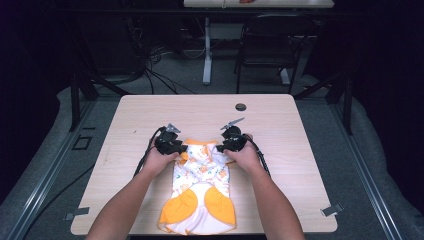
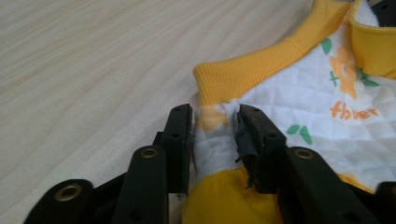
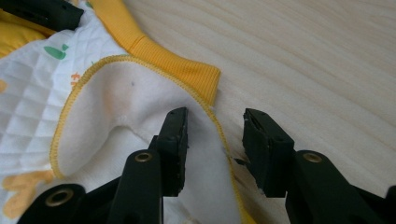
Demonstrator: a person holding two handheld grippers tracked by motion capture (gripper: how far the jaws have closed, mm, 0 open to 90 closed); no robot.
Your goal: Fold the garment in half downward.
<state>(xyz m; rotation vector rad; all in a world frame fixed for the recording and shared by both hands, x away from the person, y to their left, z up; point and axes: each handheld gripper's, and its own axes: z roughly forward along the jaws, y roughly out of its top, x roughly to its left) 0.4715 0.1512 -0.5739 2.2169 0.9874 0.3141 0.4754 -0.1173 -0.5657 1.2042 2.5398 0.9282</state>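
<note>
at the near edge of the table (image 1: 125, 210) lies a small white and orange garment (image 1: 200, 200), its hem touching that edge, bare wood to either side. at its far end the left gripper (image 2: 215, 122) has its jaws pinched on a fold of the quilted cloth by the orange collar (image 2: 261, 70). the right gripper (image 3: 215, 128) stands partly open, straddling the garment's stitched edge, clamping nothing. beyond, open tabletop runs to a dark round hole (image 1: 241, 107).
</note>
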